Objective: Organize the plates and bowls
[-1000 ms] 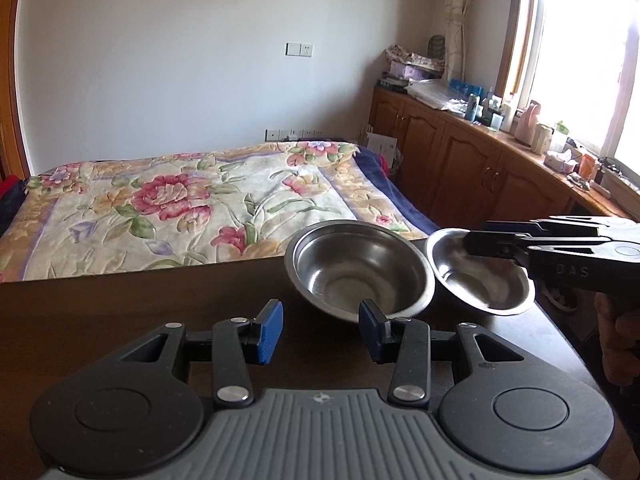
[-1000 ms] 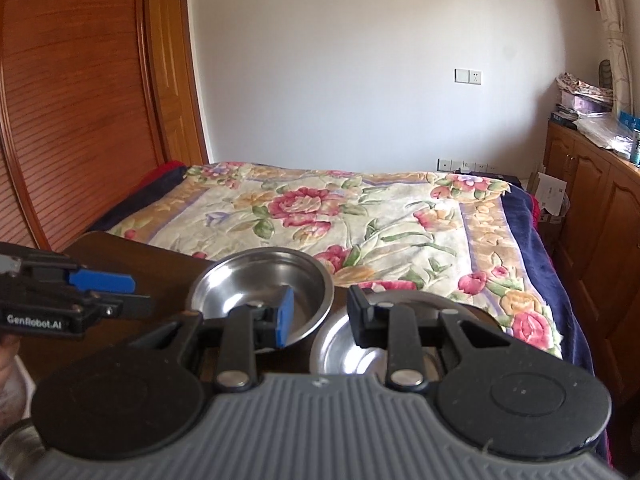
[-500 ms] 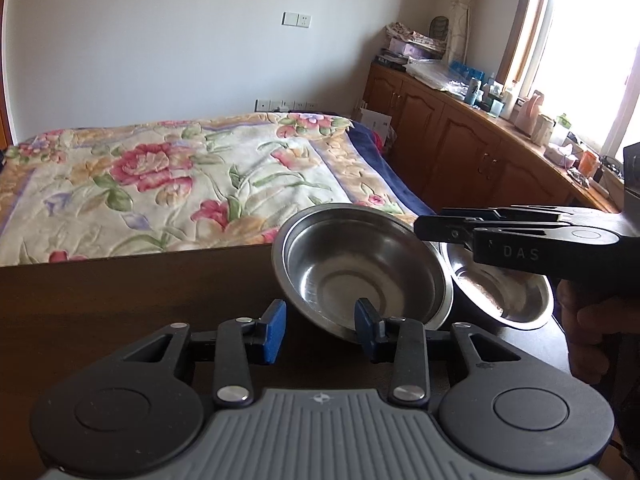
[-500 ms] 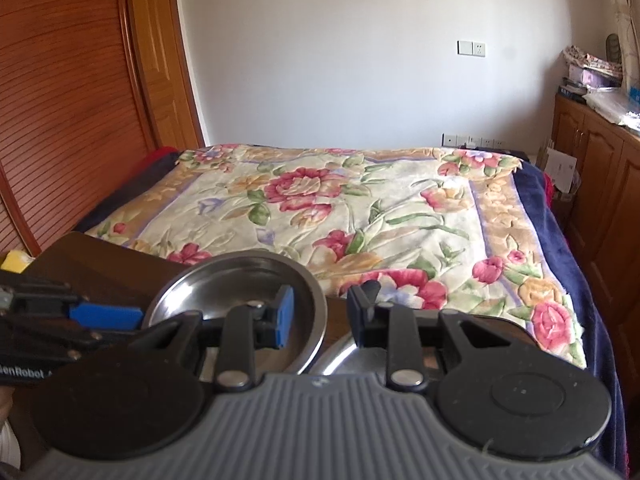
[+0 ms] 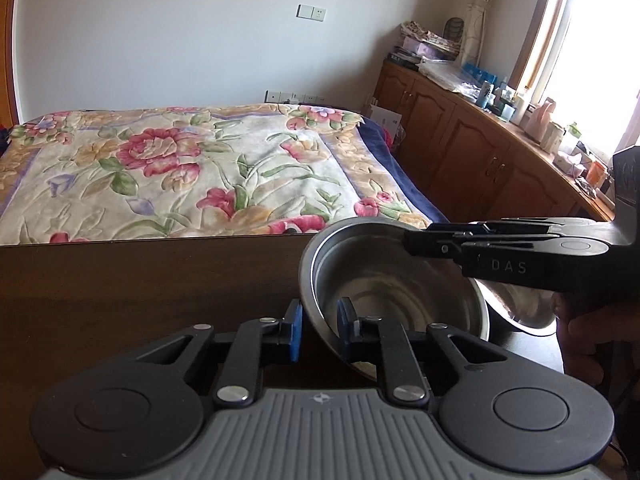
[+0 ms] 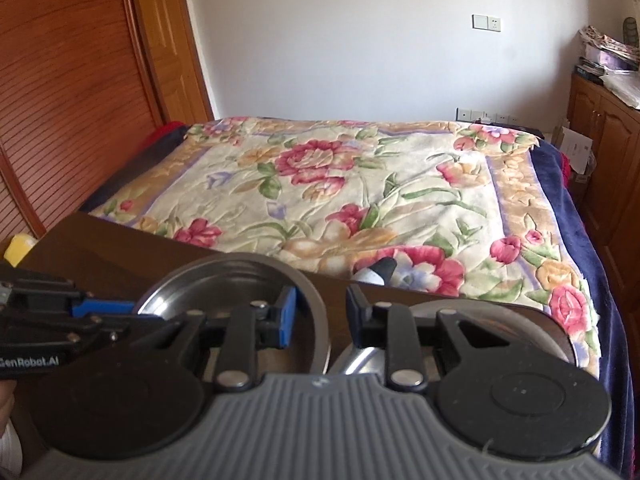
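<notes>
Gripping the near rim of a tilted steel bowl (image 5: 394, 280), the left tool (image 5: 318, 330) has one finger inside and one outside. The right tool (image 6: 320, 316) hangs open over that bowl's far side, with a second bowl (image 5: 520, 304) just beyond on the dark counter (image 5: 140, 280).

A home bedroom: a bed (image 5: 172, 176) under a floral quilt fills the middle of both views, a slatted wooden wardrobe door (image 6: 72, 92) stands at the left of the right wrist view, and low wooden cabinets (image 5: 480, 152) cluttered with bottles and papers run beneath a curtained window (image 5: 592, 52) at upper right
</notes>
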The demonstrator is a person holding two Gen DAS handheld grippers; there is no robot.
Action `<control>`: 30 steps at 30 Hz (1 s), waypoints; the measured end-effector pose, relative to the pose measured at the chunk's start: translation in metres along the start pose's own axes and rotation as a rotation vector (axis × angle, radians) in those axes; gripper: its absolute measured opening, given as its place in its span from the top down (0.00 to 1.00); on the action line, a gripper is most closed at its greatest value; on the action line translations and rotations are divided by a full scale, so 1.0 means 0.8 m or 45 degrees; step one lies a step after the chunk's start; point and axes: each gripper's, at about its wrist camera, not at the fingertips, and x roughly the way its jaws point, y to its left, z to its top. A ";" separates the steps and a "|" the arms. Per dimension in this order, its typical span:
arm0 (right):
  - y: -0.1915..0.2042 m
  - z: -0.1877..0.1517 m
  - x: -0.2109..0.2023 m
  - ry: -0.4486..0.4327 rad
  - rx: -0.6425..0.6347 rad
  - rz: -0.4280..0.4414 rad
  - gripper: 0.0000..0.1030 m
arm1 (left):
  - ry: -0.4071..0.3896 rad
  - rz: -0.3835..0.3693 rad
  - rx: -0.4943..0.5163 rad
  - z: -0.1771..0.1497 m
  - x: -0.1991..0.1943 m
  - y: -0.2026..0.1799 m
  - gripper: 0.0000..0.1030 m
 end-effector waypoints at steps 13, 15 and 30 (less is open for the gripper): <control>0.015 -0.004 -0.010 0.034 -0.048 0.097 0.84 | 0.007 0.039 -0.023 -0.002 -0.014 0.007 0.88; 0.018 -0.004 -0.017 0.022 -0.045 0.099 0.84 | -0.005 0.040 -0.011 -0.003 -0.022 0.005 0.89; 0.026 -0.001 -0.083 -0.096 -0.042 0.090 0.86 | -0.151 0.007 0.047 0.004 -0.090 -0.019 0.89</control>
